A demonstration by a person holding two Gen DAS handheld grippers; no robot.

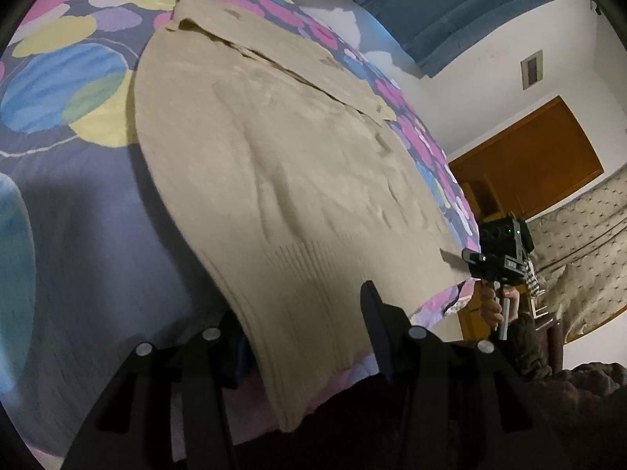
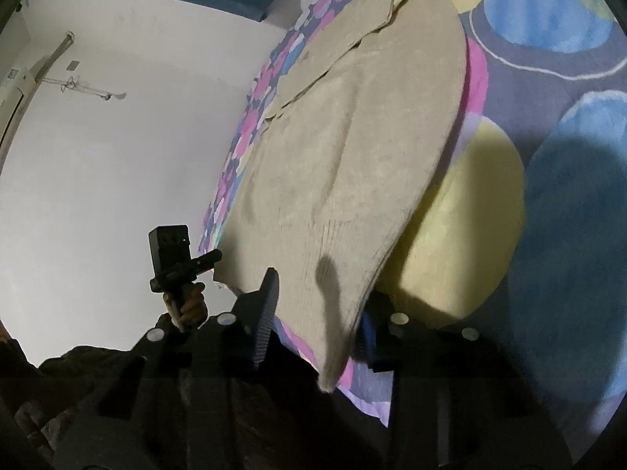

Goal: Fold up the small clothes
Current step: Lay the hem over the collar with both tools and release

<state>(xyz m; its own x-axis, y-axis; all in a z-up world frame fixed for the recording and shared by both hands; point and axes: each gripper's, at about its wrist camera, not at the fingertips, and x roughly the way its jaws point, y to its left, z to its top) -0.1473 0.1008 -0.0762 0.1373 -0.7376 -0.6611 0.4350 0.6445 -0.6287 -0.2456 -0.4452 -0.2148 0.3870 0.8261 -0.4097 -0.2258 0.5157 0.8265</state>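
Note:
A beige knitted sweater lies flat on a bedspread printed with coloured circles. Its collar is at the far end and its ribbed hem faces me at the bed's edge. My left gripper is open around one hem corner: one finger shows beside the cloth, while the other is hidden behind it. My right gripper is open at the other hem corner, with the cloth between its fingers and one ribbed pad showing bare. Each wrist view also shows the other gripper at the sweater's far hem corner.
A hand in a dark knitted sleeve holds the right gripper's handle. Past the bed are a white wall, a brown wooden door and a quilted beige cover. A blue padded headboard stands at the far end.

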